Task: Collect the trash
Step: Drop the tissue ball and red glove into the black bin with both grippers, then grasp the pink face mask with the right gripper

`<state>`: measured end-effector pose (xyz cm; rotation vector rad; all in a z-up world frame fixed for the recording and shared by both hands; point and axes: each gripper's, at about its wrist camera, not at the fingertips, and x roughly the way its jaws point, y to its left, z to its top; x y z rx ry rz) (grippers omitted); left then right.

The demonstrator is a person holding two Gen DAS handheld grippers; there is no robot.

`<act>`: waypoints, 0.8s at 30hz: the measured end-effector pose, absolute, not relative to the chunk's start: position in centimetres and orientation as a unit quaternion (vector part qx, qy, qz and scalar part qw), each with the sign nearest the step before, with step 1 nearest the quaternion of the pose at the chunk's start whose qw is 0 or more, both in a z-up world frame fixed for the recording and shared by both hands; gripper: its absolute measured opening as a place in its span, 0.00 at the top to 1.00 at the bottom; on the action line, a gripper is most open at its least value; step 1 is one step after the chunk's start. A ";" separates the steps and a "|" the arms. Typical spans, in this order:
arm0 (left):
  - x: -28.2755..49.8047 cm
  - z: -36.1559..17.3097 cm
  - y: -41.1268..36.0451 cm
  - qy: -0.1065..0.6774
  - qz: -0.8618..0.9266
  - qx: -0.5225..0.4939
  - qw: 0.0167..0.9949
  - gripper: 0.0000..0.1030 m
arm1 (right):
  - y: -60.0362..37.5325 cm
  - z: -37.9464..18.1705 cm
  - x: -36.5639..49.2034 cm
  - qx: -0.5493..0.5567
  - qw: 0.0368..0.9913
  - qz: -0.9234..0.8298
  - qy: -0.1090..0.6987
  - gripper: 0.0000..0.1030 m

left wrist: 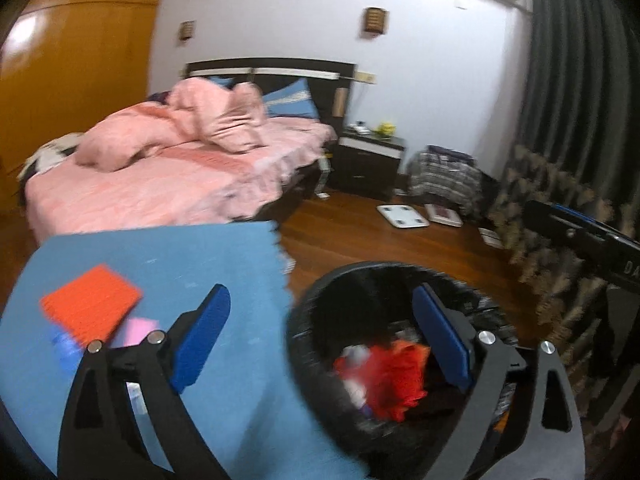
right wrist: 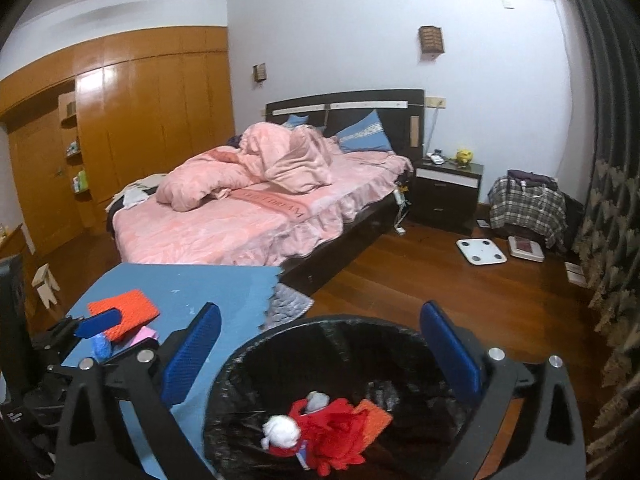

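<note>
A black-lined trash bin (right wrist: pixel 240 364) stands on the floor beside a blue mat (right wrist: pixel 192 292); it also shows in the left wrist view (left wrist: pixel 304 320). Inside lie red crumpled trash (right wrist: pixel 332 432), a white wad (right wrist: pixel 280 432) and an orange piece (right wrist: pixel 374 420). My right gripper (right wrist: pixel 320 344) is open and empty above the bin. My left gripper (left wrist: pixel 320 340) is open and empty over the bin's left edge; it appears in the right wrist view (right wrist: pixel 100 320) at the left. On the mat lie an orange textured pad (right wrist: pixel 124 312), a pink piece (right wrist: pixel 146 334) and a blue item (right wrist: pixel 102 346).
A bed (right wrist: pixel 248 216) with pink bedding stands behind the mat. A dark nightstand (right wrist: pixel 446 192), a white scale (right wrist: pixel 480 252), a plaid bag (right wrist: pixel 524 204) and dark curtains (right wrist: pixel 608 200) are at the right. Wooden wardrobes (right wrist: pixel 132 120) line the left wall.
</note>
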<state>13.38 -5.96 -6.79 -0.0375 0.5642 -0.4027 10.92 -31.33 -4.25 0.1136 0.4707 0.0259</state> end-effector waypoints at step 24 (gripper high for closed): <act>12.7 -10.9 14.0 0.292 0.013 -0.028 0.956 0.13 | -11.6 -10.8 16.6 0.031 0.955 0.101 0.277 0.05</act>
